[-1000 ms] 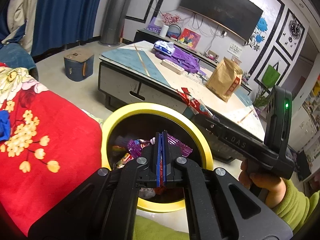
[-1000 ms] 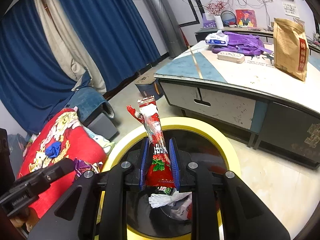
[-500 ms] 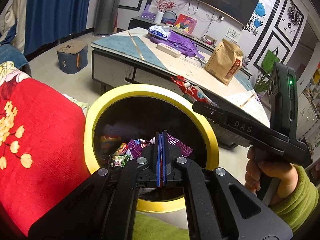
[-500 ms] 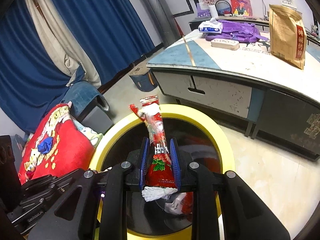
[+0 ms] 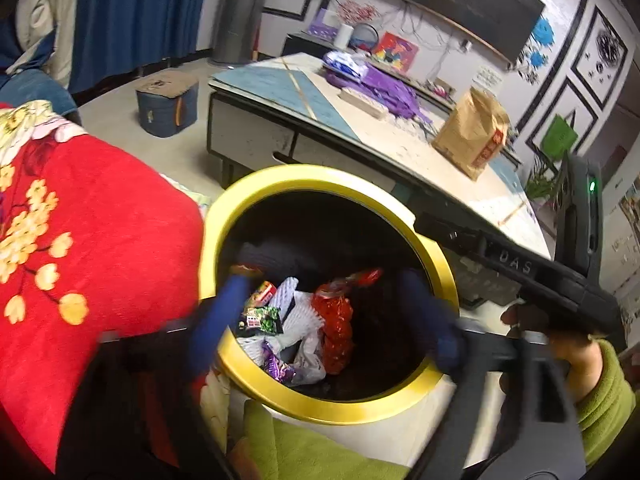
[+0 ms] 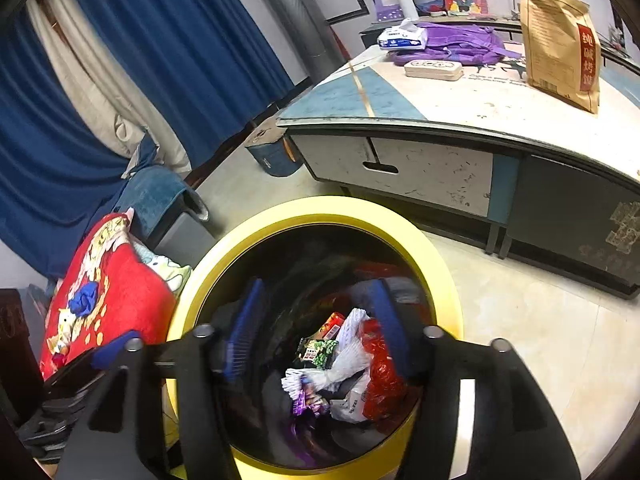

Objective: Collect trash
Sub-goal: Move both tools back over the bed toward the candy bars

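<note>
since the earlier frames both grippers have let go: the red wrapper (image 6: 382, 376) that stood in the right gripper (image 6: 316, 328) now lies in the bin (image 6: 436, 256), and the purple wrapper (image 5: 276, 366) has dropped from the left gripper (image 5: 324, 316). both pairs of jaws have just been opening; the left stand wide, the right partly open, nothing between either. the right gripper's body reads "das" (image 5: 516, 265). a brown bag (image 6: 560, 40) with red chinese characters stands on the table (image 6: 440, 108).
</note>
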`<state>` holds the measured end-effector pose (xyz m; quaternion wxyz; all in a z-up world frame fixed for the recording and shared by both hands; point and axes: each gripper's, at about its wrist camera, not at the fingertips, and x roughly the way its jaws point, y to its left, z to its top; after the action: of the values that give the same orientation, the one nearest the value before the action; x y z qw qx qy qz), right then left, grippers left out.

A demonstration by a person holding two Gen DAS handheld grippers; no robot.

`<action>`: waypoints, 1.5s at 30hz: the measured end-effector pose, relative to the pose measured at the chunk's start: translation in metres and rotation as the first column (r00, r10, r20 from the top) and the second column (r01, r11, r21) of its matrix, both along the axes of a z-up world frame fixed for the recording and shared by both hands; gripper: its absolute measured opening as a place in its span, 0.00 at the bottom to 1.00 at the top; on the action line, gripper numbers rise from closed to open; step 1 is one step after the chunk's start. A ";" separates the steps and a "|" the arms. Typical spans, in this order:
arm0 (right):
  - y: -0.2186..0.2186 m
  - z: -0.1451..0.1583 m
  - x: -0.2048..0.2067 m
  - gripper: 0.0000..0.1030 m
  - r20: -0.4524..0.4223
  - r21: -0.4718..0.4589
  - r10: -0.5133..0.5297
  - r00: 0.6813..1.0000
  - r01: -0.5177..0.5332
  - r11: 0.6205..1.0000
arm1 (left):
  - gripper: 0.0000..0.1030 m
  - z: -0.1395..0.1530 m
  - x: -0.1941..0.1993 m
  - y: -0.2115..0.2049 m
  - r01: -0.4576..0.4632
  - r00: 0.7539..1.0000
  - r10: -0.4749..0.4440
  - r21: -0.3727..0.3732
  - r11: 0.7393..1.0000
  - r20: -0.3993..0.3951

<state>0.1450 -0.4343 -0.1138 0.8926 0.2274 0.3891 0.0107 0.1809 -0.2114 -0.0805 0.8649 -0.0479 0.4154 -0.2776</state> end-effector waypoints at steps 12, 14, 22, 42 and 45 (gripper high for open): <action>0.010 0.017 -0.006 0.75 0.048 -0.045 -0.005 0.999 0.008 0.999 | 0.89 0.021 -0.008 0.029 -0.101 0.992 0.100 0.012 0.995 0.073; 0.012 0.021 -0.008 0.76 0.059 -0.046 0.000 0.998 0.002 0.999 | 0.89 0.025 -0.010 0.034 -0.118 0.989 0.116 0.014 0.993 0.087; 0.027 0.037 -0.012 0.76 0.095 -0.061 0.038 0.995 -0.032 0.998 | 0.89 0.040 -0.021 0.058 -0.193 0.973 0.191 0.003 0.981 0.128; 0.092 0.077 -0.032 0.77 0.203 -0.133 0.201 0.958 -0.177 0.975 | 0.89 0.075 -0.050 0.134 -0.400 0.890 0.393 -0.020 0.917 0.230; 0.102 0.081 -0.035 0.77 0.213 -0.142 0.220 0.952 -0.193 0.971 | 0.89 0.079 -0.054 0.147 -0.429 0.874 0.423 -0.029 0.903 0.239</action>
<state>0.1103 -0.3322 -0.0324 0.9371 0.1291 0.3063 0.1067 0.1266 -0.0642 -0.0013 0.9489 -0.0933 0.2908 -0.0791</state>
